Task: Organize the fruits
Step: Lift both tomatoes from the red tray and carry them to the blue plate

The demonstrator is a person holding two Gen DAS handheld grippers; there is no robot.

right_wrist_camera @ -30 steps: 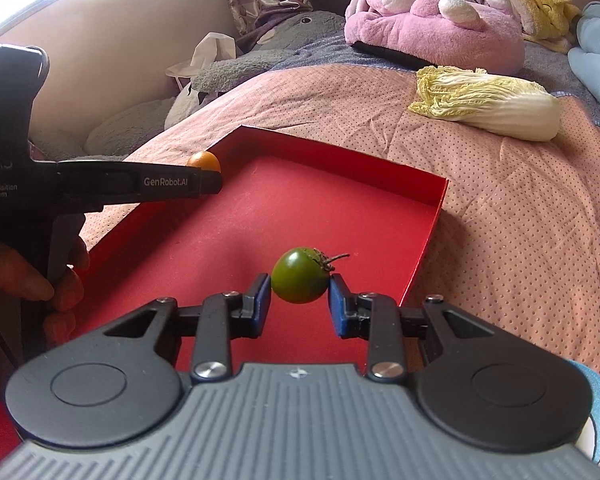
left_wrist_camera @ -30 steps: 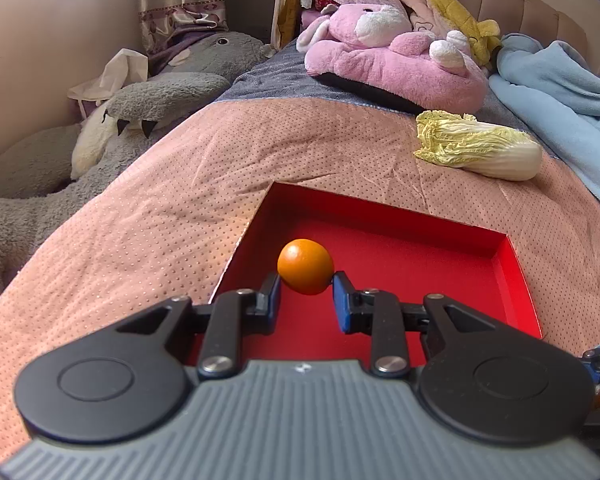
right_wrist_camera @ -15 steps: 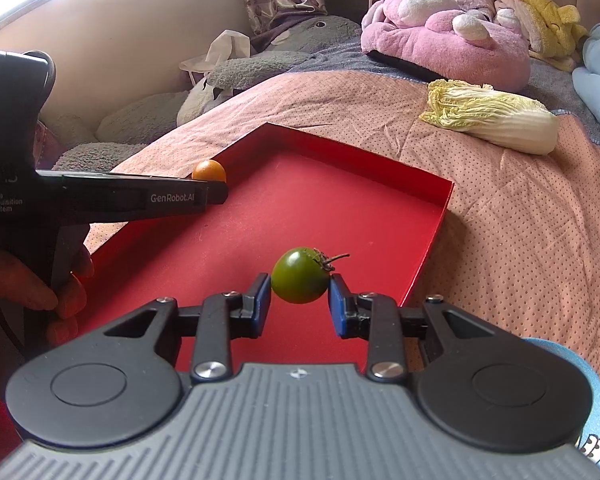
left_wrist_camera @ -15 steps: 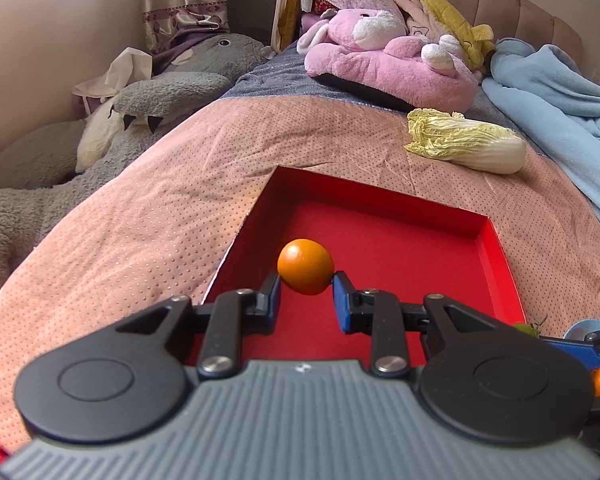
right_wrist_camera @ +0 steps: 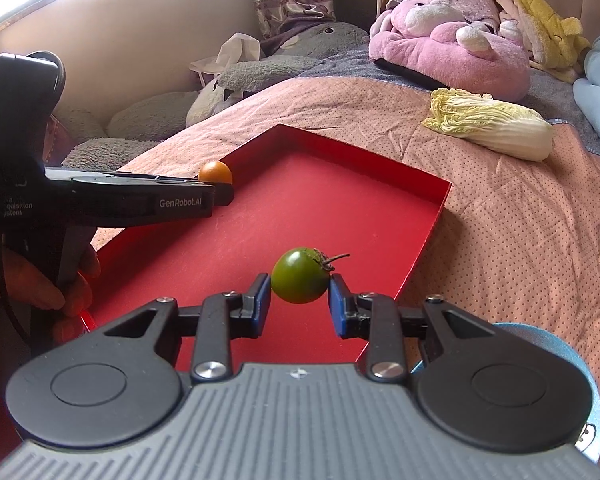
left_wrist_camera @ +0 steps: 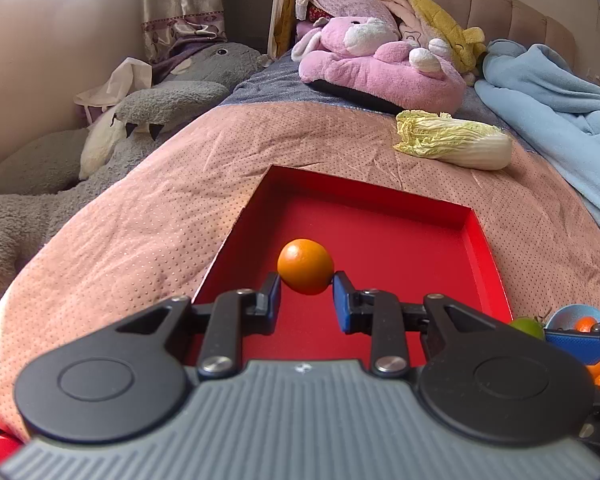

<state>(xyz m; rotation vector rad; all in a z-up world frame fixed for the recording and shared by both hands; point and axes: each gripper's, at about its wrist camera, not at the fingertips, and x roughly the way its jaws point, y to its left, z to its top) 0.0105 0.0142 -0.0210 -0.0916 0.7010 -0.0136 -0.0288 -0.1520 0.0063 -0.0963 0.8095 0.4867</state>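
Observation:
My left gripper (left_wrist_camera: 306,294) is shut on a small orange fruit (left_wrist_camera: 305,266) and holds it above the near left part of a shallow red tray (left_wrist_camera: 384,240) on the bed. My right gripper (right_wrist_camera: 299,300) is shut on a green tomato (right_wrist_camera: 299,276) with a dry stem, above the tray's (right_wrist_camera: 320,196) near right part. In the right wrist view the left gripper (right_wrist_camera: 220,194) shows from the side with the orange fruit (right_wrist_camera: 215,171) at its tip, a hand (right_wrist_camera: 40,292) on its handle. The tray's floor is bare.
A blue bowl (left_wrist_camera: 576,316) with several orange fruits sits right of the tray. A napa cabbage (left_wrist_camera: 452,144) lies on the pink dotted bedspread (left_wrist_camera: 140,232) beyond it. A pink plush (left_wrist_camera: 380,68), a grey plush (left_wrist_camera: 180,92) and a blue blanket (left_wrist_camera: 552,100) lie further back.
Both grippers have drawn back and risen a little with their fruits still gripped, so more of the tray and bedspread shows. The blue bowl has come into the left wrist view.

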